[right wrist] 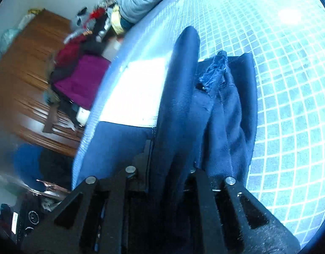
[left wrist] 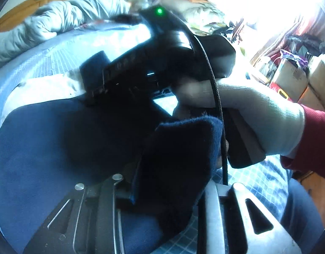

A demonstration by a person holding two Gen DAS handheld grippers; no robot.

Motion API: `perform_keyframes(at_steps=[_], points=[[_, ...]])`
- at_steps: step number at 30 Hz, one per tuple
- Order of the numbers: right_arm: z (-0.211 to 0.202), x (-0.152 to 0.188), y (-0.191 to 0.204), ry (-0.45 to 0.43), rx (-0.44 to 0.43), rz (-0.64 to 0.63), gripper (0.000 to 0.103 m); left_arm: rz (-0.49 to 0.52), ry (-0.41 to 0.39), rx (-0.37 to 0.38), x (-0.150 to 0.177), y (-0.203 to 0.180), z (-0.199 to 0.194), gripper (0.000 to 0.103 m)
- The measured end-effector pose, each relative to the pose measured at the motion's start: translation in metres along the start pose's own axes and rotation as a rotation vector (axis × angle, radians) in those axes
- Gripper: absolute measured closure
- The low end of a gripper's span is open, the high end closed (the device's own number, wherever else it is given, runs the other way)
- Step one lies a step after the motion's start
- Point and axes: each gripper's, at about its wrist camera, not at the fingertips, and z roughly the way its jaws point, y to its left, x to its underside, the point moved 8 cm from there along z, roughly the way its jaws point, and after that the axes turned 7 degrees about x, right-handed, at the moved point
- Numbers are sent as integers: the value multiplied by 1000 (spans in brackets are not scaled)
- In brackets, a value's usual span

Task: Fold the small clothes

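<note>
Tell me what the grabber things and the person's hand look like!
The left gripper has black and silvery slotted fingers with round metal rivets. The right gripper is black, with a green light and a thin black cable. The hand wears a pale glove and a dark red sleeve.

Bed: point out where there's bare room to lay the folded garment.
Free: the checked sheet right of the navy garment. Crowded: the bed's left edge, where a white cloth and blue fabric lie.
</note>
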Motion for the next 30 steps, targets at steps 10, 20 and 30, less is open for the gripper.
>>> perform_keyframes(at_steps=[10, 20, 30], points=[[-2, -6, -22, 44, -19, 18, 84, 9, 75, 15, 0, 2, 31, 44], [-119, 54, -12, -92, 94, -78, 41, -6, -85, -55, 50, 8, -108, 44], [-112, 105, 35, -110, 120, -218, 30, -233, -82, -293, 118, 61, -140, 44]])
